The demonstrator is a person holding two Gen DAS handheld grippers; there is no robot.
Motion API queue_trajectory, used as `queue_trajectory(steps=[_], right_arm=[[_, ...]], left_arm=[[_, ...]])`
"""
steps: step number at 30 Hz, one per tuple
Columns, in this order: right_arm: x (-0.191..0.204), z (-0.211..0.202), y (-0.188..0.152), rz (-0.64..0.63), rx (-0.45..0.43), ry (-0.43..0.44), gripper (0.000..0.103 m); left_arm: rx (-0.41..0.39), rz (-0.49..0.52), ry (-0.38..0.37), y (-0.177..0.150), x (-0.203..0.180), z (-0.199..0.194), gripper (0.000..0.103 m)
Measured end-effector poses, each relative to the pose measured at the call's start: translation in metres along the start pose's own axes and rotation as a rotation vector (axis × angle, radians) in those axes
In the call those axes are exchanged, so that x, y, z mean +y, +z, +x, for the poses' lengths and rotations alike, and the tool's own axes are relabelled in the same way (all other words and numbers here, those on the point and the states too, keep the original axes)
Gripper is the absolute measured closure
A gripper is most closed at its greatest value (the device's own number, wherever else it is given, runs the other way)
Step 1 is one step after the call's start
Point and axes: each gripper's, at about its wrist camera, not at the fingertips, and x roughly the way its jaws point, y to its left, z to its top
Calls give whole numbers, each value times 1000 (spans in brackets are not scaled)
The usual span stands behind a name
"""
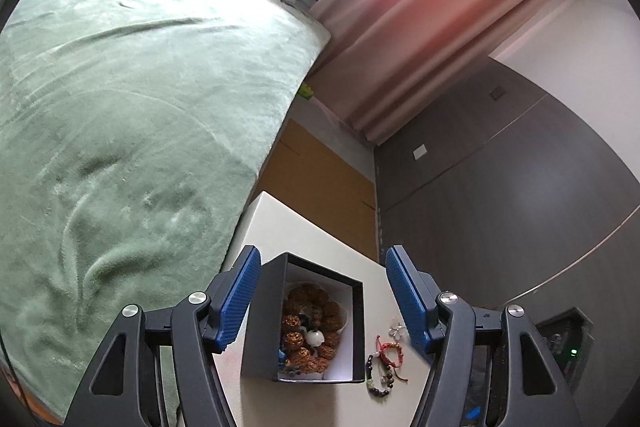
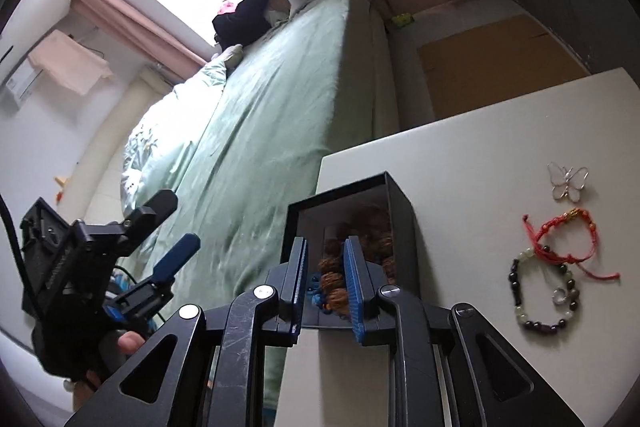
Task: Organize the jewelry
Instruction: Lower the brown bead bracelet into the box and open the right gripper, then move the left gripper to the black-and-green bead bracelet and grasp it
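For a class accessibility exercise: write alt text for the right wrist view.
The right gripper, jaws slightly apart, hovers over an open black box of brown bead jewelry on a white table. Right of the box lie a butterfly ornament, red cord bracelet and dark beaded bracelet; a green bed is behind.

A black box [image 1: 304, 319] with white lining holds brown beads [image 1: 312, 327]; red cord bracelet [image 2: 568, 243], green bedspread [image 1: 120, 107].
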Motion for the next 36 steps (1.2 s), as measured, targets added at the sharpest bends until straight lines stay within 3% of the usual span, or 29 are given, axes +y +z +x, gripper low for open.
queue_trajectory(steps=[3, 15, 29, 36], right_arm=[[-6, -22, 3, 3, -82, -24, 45], [-62, -77, 3, 138, -118, -127, 45], [-101, -121, -6, 217, -77, -216, 43], [-123, -142, -10, 261, -77, -238, 43]], left_arm=[[-4, -3, 1, 0, 1, -1, 37], [32, 55, 12, -17, -20, 9, 37], [160, 319, 17, -87, -90, 42, 37], [227, 407, 24, -120, -112, 61, 51]])
